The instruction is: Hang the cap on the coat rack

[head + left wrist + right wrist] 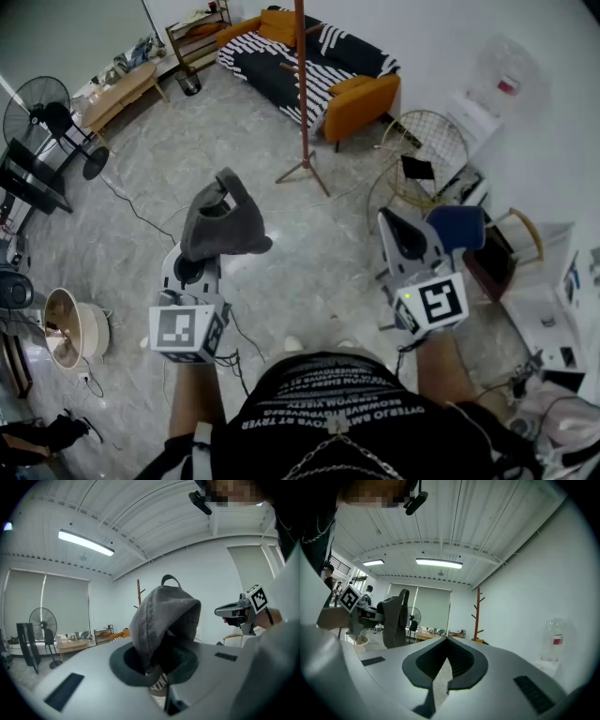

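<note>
cap [223,217] clamped in the left gripper [205,255], both held forward roughly level, right gripper [389,223] seemingly closed and empty

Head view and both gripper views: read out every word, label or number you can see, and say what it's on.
No text reads clearly.
Shirt: rows of white print, upside down, too small and warped to read.
Left cube and right cube: black-and-white square markers, no letters.
Water bottle: red label, too small.
Tag under the cap: dark stripes, blurred.
</note>
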Demonstrator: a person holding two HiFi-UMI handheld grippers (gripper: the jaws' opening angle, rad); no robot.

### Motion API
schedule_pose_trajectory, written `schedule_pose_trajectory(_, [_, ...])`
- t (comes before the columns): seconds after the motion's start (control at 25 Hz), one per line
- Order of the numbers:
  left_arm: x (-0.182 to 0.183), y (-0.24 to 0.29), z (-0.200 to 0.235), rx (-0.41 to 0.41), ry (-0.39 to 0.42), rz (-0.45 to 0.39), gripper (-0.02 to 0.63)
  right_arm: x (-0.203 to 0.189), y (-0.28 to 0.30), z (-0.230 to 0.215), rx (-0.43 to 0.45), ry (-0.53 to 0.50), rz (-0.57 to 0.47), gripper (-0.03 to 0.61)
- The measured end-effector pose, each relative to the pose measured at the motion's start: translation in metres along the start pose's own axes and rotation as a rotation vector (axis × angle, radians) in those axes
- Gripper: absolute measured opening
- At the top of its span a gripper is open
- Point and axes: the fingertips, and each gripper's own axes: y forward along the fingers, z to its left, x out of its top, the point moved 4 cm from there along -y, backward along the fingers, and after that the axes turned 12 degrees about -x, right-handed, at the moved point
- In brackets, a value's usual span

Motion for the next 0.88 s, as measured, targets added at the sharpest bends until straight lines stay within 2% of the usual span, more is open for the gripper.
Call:
schedule_pose_trajectory(0.16, [-0.007,-0.012,0.006,-0.016,0.013,-0.014,0.017,-0.006,-0.003,0.012,-0.021,-0.042,0.001,0.003])
schedule_pose_trajectory(0.44, [-0.023,-0.029,0.019,-0.006,0.002,-0.038,0.017,-0.014,-0.016,0.052,-0.009,-0.043,0.018,0.003])
schedule_pose_trajectory(0.88, [-0.012,-0.041,0.017,-0.049,0.047,-0.059,0.017,0.014,-0.022,0.067,-0.043,-0.047,-0.027,0.003])
